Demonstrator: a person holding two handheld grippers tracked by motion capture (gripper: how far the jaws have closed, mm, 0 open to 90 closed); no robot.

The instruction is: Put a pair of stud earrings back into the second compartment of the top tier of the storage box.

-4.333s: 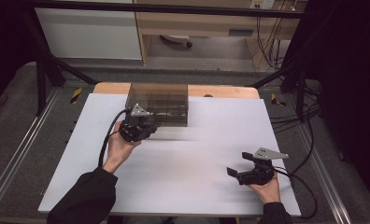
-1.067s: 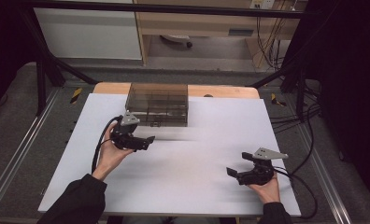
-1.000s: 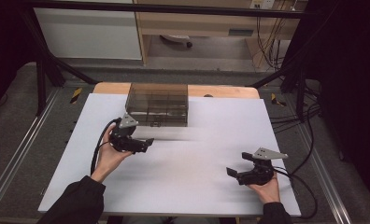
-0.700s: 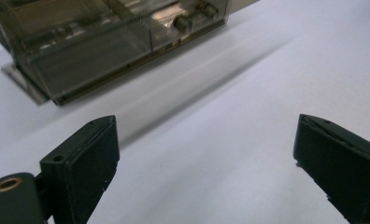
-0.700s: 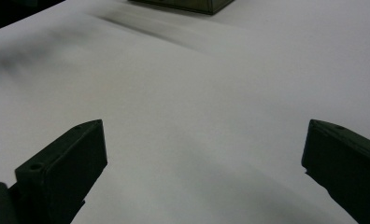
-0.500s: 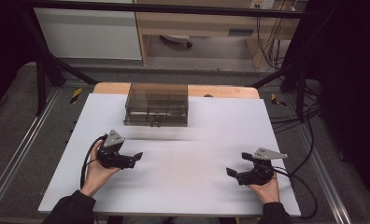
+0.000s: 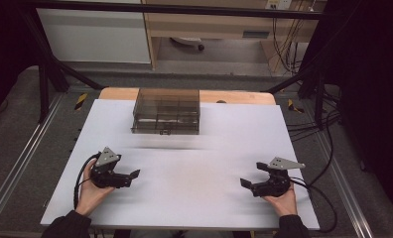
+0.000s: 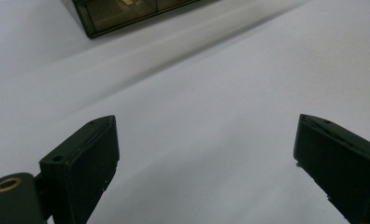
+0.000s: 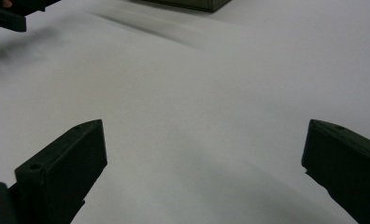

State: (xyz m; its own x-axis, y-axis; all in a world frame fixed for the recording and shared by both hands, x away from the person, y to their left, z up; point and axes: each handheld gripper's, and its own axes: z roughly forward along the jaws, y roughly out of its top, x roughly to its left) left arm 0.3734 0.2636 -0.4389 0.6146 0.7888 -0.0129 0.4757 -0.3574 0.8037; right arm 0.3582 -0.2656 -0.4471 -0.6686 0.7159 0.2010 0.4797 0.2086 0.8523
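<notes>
A smoky clear plastic organiser box point(image 7: 166, 111) with several compartments stands at the far middle of the white table point(image 7: 194, 148); its front corner point(image 8: 122, 14) appears at the top of the left gripper view. My left gripper point(image 7: 131, 175) rests at the near left of the table, open, nothing between its jaws point(image 8: 206, 158). My right gripper point(image 7: 245, 183) sits at the near right, open and empty point(image 9: 204, 168), pointing left towards the other hand.
The white sheet covers a wooden tabletop whose far edge point(image 7: 234, 96) peeks out behind the box. Black frame bars point(image 7: 45, 74) and cables point(image 7: 328, 124) flank the table. The far left gripper's tip point(image 9: 10, 14) appears in the right gripper view.
My left gripper has drawn back from the box to the near left of the table. The right gripper has stayed where it was.
</notes>
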